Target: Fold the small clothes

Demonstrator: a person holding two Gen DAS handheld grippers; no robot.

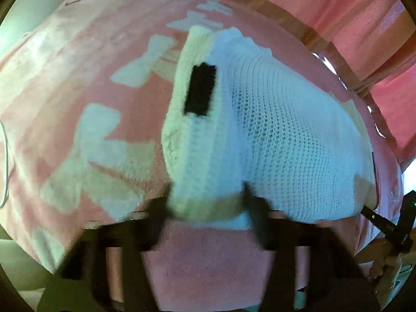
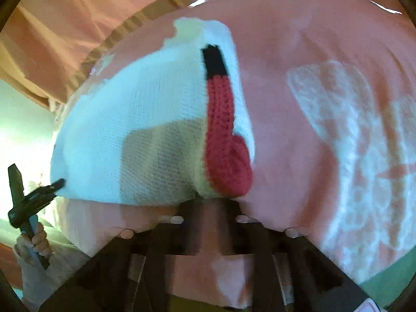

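Observation:
A white knitted garment [image 1: 273,130] lies on a pink blanket [image 1: 65,83] with pale bow shapes. In the left wrist view it has a black patch [image 1: 200,91], and its near edge is bunched between the fingers of my left gripper [image 1: 205,202], which is shut on it. In the right wrist view the same garment [image 2: 117,130] carries a red knitted strip [image 2: 223,143] with a black end [image 2: 214,62]. My right gripper [image 2: 210,202] is shut on the hem just below that strip. Each gripper shows in the other's view, at the garment's opposite near corner.
Pink curtains [image 1: 338,5] hang beyond the blanket's far edge. A hand [image 2: 33,241] holds the left gripper's handle at the lower left of the right wrist view. A thin white cable [image 1: 5,169] runs along the blanket's left side. Bare blanket [image 2: 299,104] spreads right of the garment.

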